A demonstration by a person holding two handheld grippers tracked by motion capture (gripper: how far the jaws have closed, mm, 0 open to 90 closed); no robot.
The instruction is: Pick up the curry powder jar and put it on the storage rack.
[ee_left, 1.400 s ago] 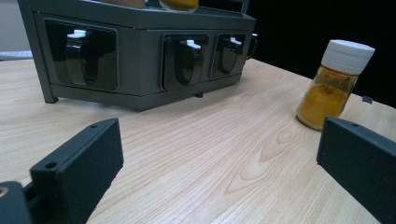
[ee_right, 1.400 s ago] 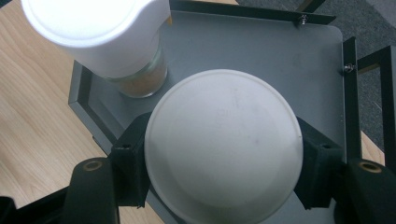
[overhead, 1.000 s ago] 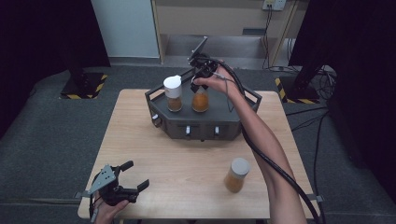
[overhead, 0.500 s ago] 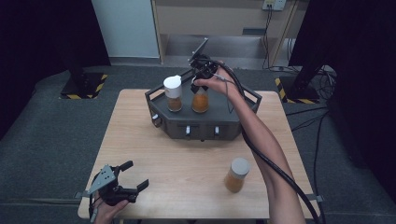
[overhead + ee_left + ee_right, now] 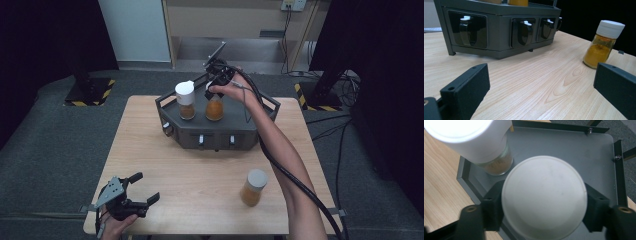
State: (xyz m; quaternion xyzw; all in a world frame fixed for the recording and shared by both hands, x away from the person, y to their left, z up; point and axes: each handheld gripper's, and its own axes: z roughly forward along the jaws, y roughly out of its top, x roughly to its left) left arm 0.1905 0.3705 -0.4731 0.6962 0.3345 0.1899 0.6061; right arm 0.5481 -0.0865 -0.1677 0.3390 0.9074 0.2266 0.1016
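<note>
1. High view: the right gripper (image 5: pixel 218 86) hung directly over the orange spice jar (image 5: pixel 214 108), which stood upright on the far rack (image 5: pixel 260 127) beside a taller jar (image 5: pixel 185 100). The left gripper (image 5: pixel 141 189) waited at the near left, well apart.
2. Left gripper view: its jaws gaped, empty, facing a third jar (image 5: pixel 604 43).
3. Right gripper view: the jaws had just been opening and flanked the jar's white lid (image 5: pixel 544 196), its long axis pointing straight up at them.

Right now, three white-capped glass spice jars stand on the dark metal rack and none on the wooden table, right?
Not quite: the rack carries two jars; a third jar stands on the wooden table, as the high view shows.
</note>
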